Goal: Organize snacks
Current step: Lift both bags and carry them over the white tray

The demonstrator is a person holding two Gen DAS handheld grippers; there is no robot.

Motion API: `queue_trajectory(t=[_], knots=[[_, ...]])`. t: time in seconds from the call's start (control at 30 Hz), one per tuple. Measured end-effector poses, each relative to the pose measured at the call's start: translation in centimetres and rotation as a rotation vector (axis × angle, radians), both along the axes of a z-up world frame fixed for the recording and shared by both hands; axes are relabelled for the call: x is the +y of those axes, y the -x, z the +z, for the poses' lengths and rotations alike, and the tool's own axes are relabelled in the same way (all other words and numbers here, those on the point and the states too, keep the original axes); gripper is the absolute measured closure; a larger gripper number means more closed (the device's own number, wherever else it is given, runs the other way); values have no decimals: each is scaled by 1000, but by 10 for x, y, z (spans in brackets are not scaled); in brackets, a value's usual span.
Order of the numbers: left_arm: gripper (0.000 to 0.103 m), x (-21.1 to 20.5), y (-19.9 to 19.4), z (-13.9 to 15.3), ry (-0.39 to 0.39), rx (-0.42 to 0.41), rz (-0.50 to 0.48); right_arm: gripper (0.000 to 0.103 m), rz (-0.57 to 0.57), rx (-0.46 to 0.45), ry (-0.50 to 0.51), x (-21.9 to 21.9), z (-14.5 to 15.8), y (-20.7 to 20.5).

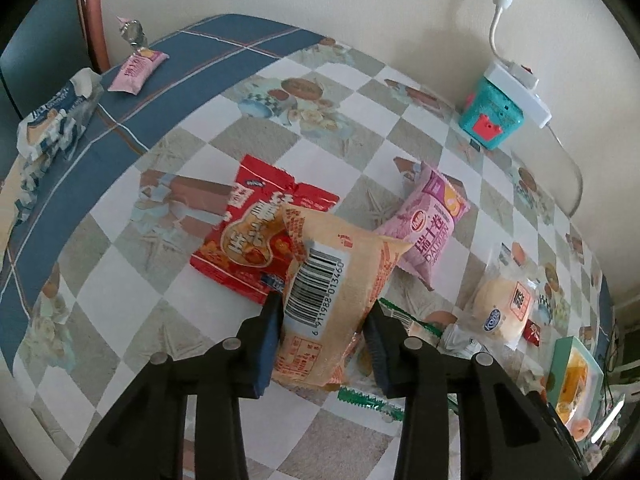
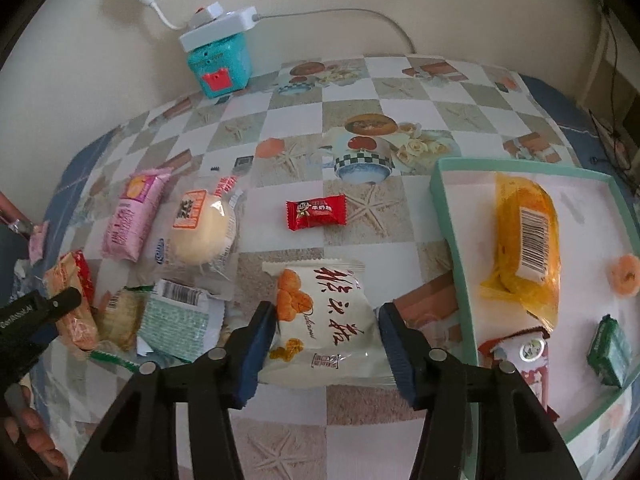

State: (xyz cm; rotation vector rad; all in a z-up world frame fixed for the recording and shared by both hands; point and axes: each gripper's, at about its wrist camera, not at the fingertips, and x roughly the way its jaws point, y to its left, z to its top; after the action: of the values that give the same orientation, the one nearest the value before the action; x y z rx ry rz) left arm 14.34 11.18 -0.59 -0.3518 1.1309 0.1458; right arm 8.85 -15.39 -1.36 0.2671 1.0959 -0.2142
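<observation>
- Currently: L gripper (image 1: 326, 316) clamps a peach pack (image 1: 332, 280), barcode side up; both blue pads press its sides, jaws narrow.
- Peach pack tilts up over a red bag (image 1: 256, 236), overlapping its near corner. Can't tell if its low end touches the table (image 1: 120, 280).
- Pink roll pack (image 1: 426, 228) lies just right of the peach pack, flat on the checkered cloth.
- Bun (image 1: 502, 308) in clear wrap sits further right; green wrapper (image 1: 370, 400) lies under the L gripper's right finger.
- Far left edge: blue-white bag (image 1: 52, 120) and a small pink pack (image 1: 138, 70), well apart from the rest.
- R gripper (image 2: 328, 332) straddles a white pack (image 2: 324, 320). Left pad touches its edge; right pad at its edge, contact unclear. Jaws mid-wide. Pack looks flat on the table.
- Red candy (image 2: 316, 212) lies beyond the white pack, apart from it.
- Tray (image 2: 452, 236) w/ teal rim sits right of the R gripper; holds a yellow pack (image 2: 524, 240), an orange sweet (image 2: 626, 278), a green pack (image 2: 610, 346), a red-white pack (image 2: 524, 356).
- Teal box (image 2: 220, 66) w/ power strip (image 2: 218, 26) on top stands by the wall.
</observation>
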Motion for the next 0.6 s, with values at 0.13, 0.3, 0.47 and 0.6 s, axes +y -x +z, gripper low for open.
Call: queue_trajectory(t=[0.13, 0.3, 0.47, 0.6], knots=[[63, 4, 2, 2, -18, -1, 17, 47, -7, 1, -7, -4, 3, 4], [63, 15, 8, 9, -28, -15, 59, 47, -10, -9, -31, -9, 6, 6], [63, 21, 12, 24, -39, -57, 78, 47, -18, -34, -45, -13, 16, 9], [63, 23, 16, 36, -40, -91, 84, 47, -18, -53, -44, -13, 26, 12]])
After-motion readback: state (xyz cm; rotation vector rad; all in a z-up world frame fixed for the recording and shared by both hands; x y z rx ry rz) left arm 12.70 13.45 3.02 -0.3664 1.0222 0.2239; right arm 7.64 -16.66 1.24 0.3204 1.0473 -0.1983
